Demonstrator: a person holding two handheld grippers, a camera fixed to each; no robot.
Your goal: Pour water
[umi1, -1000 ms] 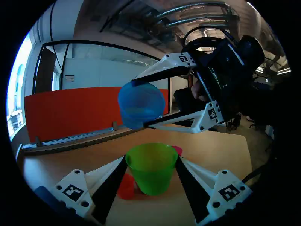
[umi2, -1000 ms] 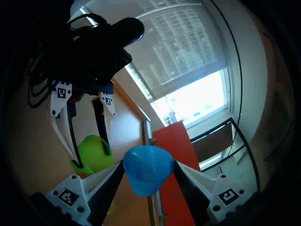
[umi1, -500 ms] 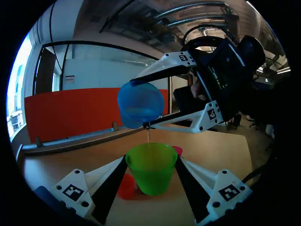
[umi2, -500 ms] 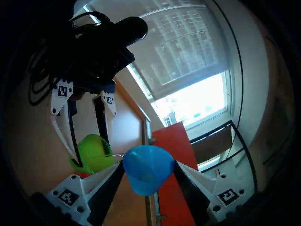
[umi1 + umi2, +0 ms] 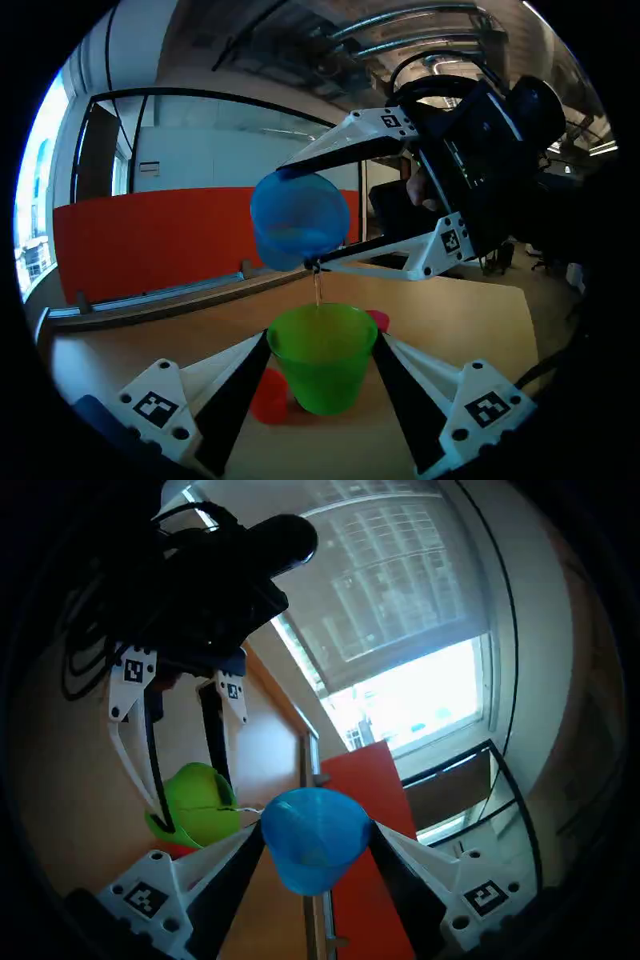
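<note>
Fingers (image 5: 224, 876) of your right gripper (image 5: 316, 826) clamp a tilted blue plastic cup (image 5: 316, 856), trickling water (image 5: 318, 290) into the green plastic cup (image 5: 322, 368) below. Your left gripper (image 5: 320, 336) pinches that cup between its fingers, upright over the wooden counter (image 5: 456, 312).

No legible text: just patterned square markers (image 5: 156, 408) on the fingers (image 5: 228, 392), and a wall notice (image 5: 148, 168) too small to read.

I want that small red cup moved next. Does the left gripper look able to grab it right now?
Probably not yet. The left gripper is shut on the green cup, which is taking water from the blue cup. The red cup sits close by, but the jaws are full.
</note>
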